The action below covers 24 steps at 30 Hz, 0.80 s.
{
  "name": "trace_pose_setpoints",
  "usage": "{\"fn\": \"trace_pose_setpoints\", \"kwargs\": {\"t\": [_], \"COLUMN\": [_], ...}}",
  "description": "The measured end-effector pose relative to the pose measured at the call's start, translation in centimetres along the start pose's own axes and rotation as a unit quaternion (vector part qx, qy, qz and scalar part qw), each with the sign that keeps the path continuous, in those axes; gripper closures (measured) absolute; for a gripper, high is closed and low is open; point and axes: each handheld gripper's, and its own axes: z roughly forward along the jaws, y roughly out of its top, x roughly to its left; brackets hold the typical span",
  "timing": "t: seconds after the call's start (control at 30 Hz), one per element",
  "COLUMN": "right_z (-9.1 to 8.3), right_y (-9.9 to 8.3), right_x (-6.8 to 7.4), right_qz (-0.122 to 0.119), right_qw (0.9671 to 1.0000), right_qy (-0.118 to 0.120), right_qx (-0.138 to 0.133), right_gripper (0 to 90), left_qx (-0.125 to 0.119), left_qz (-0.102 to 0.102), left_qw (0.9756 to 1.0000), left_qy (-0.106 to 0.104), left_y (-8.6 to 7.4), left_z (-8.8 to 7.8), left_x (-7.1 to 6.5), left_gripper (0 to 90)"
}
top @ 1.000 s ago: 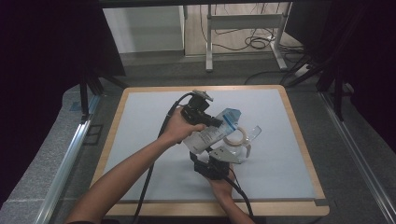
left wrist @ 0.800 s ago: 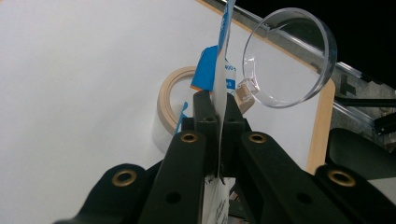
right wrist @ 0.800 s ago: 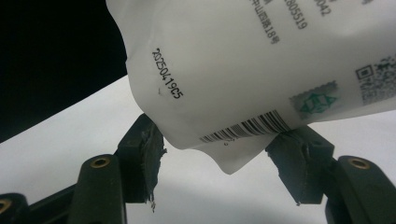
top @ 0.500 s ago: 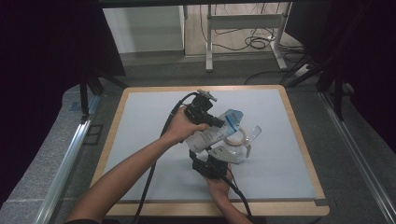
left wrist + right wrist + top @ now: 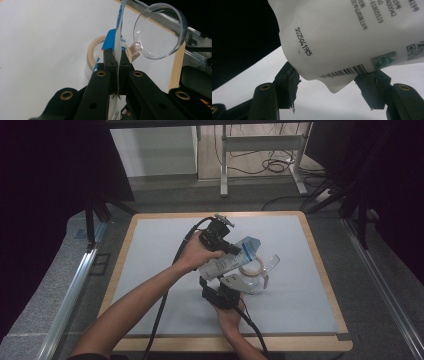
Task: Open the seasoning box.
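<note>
Soft white plastic pouch (image 5: 224, 265), floppy and slippery: left gripper (image 5: 117, 62) clenched on its top seam, right gripper (image 5: 332, 82) grasping the bottom. Grip seams, not belly.

Tool (image 5: 117, 60) clamped on pouch edge (image 5: 119, 30)

Wood-rimmed pale table (image 5: 150, 270); tape roll (image 5: 96, 50), apparently flat on it.

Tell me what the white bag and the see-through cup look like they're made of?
The white printed pouch looks like soft, slightly glossy plastic film: it creases and bulges. The clear handled cup looks like hard, shiny plastic, perhaps glass: you see straight through it, with bright rim glints.
</note>
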Motion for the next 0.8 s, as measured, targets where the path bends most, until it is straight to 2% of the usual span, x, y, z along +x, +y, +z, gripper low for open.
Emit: {"fn": "trace_pose_setpoints", "kwargs": {"t": [0.33,0.8], "right_z": [0.26,0.29], "right_y": [0.06,0.47], "right_x": [0.02,0.13], "right_qz": [0.019,0.014], "right_qw": [0.9998,0.9998], "right_qy": [0.004,0.009], "right_qx": [-0.004,-0.012], "right_gripper": [37.8,39.1], "left_qx": [0.009,0.015], "left_qz": [0.002,0.006], "left_qw": [0.9999,0.9998], "left_qy": [0.006,0.010], "left_y": [0.31,0.84], "left_z": [0.29,0.23], "left_x": [-0.02,-0.01], "left_gripper": [90.0,90.0]}}
